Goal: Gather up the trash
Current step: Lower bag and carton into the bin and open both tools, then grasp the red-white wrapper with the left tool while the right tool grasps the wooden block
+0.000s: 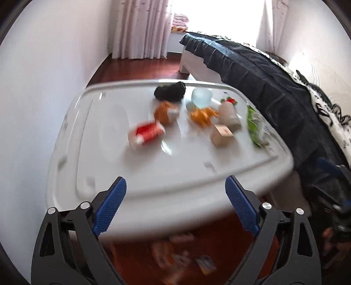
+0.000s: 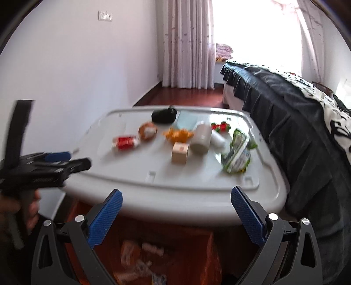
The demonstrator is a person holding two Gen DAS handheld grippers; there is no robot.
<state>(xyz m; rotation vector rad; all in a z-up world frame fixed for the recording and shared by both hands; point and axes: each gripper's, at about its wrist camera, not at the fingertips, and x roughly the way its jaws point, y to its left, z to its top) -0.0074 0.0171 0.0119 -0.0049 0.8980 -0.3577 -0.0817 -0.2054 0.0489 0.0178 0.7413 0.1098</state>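
we hold left tool (image 1: 175,186) and right tool (image 2: 176,198) wide open and empty short of the tabletop (image 1: 109,122), ready for scattered trash like the red wrapper (image 1: 145,132)

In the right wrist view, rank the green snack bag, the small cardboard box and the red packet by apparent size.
1. Green snack bag, clearly largest.
2. Small cardboard box and red packet look about alike; motion blur and differing distance make ranking unsure.

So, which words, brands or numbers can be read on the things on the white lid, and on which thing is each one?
None can be read.
Red packet: print blurred.
Green bag: print blurred.
Small box: faint mark, too small.
Wall plate: no legible text.
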